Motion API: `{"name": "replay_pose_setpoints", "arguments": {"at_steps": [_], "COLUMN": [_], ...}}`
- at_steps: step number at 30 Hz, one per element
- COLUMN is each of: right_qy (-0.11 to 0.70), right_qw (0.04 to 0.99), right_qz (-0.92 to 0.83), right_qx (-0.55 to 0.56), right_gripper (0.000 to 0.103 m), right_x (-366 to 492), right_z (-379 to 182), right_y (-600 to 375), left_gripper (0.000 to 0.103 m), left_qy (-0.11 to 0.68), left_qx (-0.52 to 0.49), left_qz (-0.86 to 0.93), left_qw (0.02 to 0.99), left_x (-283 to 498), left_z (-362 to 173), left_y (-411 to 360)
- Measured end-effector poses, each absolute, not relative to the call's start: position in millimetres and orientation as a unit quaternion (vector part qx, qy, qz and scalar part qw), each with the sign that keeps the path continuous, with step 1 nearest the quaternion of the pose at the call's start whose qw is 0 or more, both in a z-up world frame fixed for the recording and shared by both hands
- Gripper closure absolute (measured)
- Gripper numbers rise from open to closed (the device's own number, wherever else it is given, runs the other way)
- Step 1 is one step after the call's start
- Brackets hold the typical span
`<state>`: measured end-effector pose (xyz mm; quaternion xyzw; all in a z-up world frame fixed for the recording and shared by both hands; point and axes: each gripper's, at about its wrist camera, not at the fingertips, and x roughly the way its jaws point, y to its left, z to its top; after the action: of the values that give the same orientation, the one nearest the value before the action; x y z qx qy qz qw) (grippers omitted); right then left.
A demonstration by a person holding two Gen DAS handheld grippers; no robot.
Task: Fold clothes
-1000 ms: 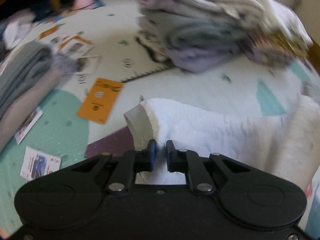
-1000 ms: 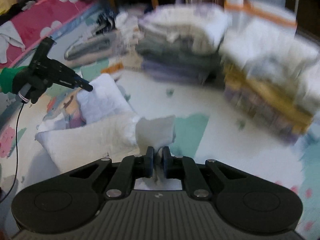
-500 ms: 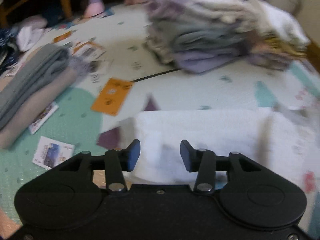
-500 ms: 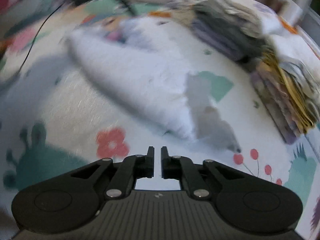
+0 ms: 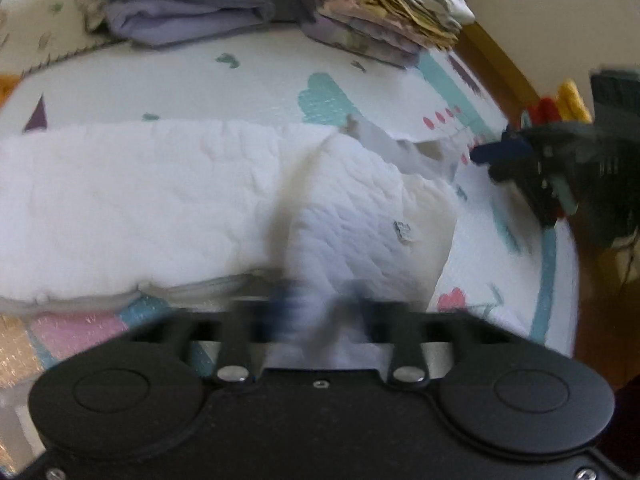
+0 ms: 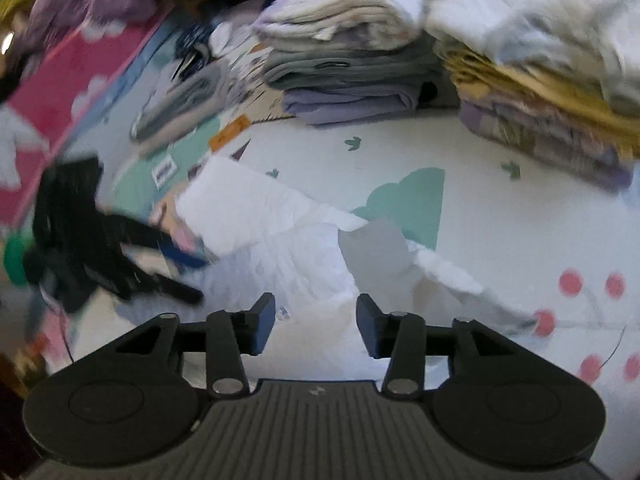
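Your left gripper [image 5: 316,312], blurred, has just clenched onto the near edge of the white quilted garment [image 5: 168,192]. Its length runs crosswise on the play mat [image 5: 260,80]. Your right gripper [image 6: 316,324], just released, hovers farther off over its other end.

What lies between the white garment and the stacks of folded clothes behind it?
Only bare play mat with printed shapes lies between the white garment and the stacks. The right wrist view shows this best.
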<state>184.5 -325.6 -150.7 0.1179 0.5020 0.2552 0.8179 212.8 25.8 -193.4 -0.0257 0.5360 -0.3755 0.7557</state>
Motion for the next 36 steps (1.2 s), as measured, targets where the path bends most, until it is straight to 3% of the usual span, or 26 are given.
{"name": "replay_pose_setpoints", "arguments": {"at_steps": [8, 13, 21, 24, 25, 27, 36], "right_qy": [0.522, 0.528, 0.533, 0.548, 0.555, 0.577, 0.628], "right_qw": [0.778, 0.744, 0.713, 0.717, 0.72, 0.733, 0.742], "right_qz": [0.204, 0.165, 0.119, 0.111, 0.11, 0.109, 0.157], "right_qx": [0.285, 0.375, 0.439, 0.416, 0.401, 0.345, 0.175], "right_gripper": [0.042, 0.04, 0.032, 0.032, 0.032, 0.032, 0.033], "right_x": [183.6, 170.6, 155.2, 150.7, 149.2, 145.3, 112.4], "right_z": [-170.9, -190.2, -211.0, -215.6, -216.8, -219.6, -236.4], "right_y": [-371.9, -399.5, -433.6, -436.8, -436.4, -430.4, -391.0], "left_gripper": [0.098, 0.099, 0.098, 0.08, 0.067, 0.051, 0.051], "left_qy": [0.322, 0.16, 0.037, 0.046, 0.055, 0.086, 0.41], "left_qx": [0.251, 0.44, 0.562, 0.57, 0.562, 0.533, 0.235], "left_qz": [-0.462, -0.514, -0.567, -0.571, -0.571, -0.566, -0.358], "left_qw": [0.787, 0.718, 0.602, 0.589, 0.596, 0.623, 0.805], "left_x": [119.3, 32.6, -37.7, -46.8, -46.9, -42.3, 51.8], "left_z": [-149.0, -173.3, -219.1, -226.0, -223.3, -213.8, -174.8], "left_y": [-26.8, -54.1, -56.0, -55.2, -53.3, -48.0, 53.4]}}
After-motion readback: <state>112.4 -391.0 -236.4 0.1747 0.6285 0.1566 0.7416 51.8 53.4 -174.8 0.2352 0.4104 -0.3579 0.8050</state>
